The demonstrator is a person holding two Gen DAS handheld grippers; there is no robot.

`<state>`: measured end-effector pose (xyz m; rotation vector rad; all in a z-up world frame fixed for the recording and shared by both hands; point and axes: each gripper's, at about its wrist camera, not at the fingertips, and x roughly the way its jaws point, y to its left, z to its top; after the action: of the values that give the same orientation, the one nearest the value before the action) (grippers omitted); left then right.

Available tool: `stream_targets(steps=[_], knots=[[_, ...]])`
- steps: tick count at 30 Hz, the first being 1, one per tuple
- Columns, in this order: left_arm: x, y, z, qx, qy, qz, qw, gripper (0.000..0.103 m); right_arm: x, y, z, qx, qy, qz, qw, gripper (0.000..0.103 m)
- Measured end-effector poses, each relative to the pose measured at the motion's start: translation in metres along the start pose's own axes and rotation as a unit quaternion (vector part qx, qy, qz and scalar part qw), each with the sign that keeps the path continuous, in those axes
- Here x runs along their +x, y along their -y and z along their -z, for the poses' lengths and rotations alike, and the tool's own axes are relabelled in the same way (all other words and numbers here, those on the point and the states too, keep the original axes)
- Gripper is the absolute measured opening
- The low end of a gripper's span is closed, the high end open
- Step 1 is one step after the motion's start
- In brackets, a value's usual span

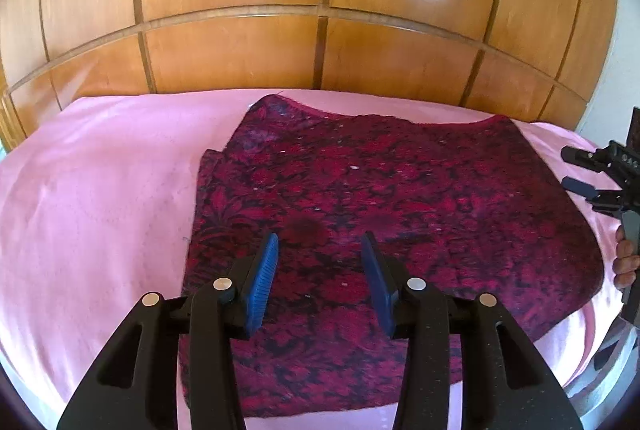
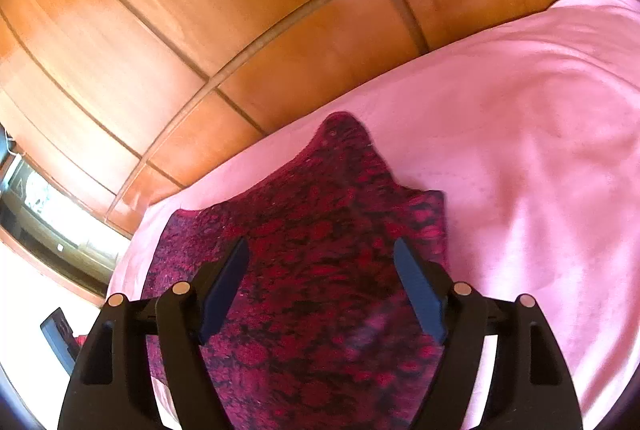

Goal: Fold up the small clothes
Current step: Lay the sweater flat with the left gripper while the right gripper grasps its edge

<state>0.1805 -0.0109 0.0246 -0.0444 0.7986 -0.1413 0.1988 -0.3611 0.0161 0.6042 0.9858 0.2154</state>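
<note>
A dark red and black patterned cloth [image 1: 380,197] lies spread flat on a pink sheet [image 1: 100,189]. My left gripper [image 1: 322,244] is open, its blue pads above the cloth's near middle, holding nothing. My right gripper [image 1: 576,169] shows at the right edge of the left wrist view, open, beside the cloth's right edge. In the right wrist view the right gripper [image 2: 322,248] is open above the cloth [image 2: 320,230], empty. The cloth's far corner points toward the wooden panels.
The pink sheet [image 2: 540,149] covers the bed on all sides of the cloth. A glossy wooden panelled wardrobe [image 1: 320,9] stands right behind the bed. A window [image 2: 48,213] shows at the left of the right wrist view.
</note>
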Motion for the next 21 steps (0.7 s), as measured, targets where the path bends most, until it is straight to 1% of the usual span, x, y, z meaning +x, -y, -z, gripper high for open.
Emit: stream_targets(steps=[2,6,16,18,19,21], knots=[[-0.002,0.004,0.002,0.000,0.002,0.006,1.0000,0.042,0.000,0.013,0.000,0.009,-0.007,0.009,1.000,0.078],[-0.003,0.012,0.006,0.005,-0.003,0.014,0.9999,0.042,0.008,0.034,0.010,0.033,-0.041,-0.009,0.999,0.078],[-0.001,0.027,0.013,0.022,-0.011,0.027,0.9993,0.042,0.000,0.045,0.036,0.008,-0.079,-0.018,0.997,0.081],[-0.002,0.029,0.014,0.024,-0.010,0.031,0.9992,0.042,-0.002,0.047,0.043,0.006,-0.095,-0.015,0.995,0.086],[-0.002,0.031,0.014,0.024,-0.010,0.035,0.9990,0.042,-0.002,0.048,0.047,0.009,-0.105,-0.018,0.994,0.085],[-0.001,0.033,0.015,0.026,-0.013,0.044,0.9986,0.042,-0.005,0.050,0.057,0.007,-0.110,-0.023,0.994,0.085]])
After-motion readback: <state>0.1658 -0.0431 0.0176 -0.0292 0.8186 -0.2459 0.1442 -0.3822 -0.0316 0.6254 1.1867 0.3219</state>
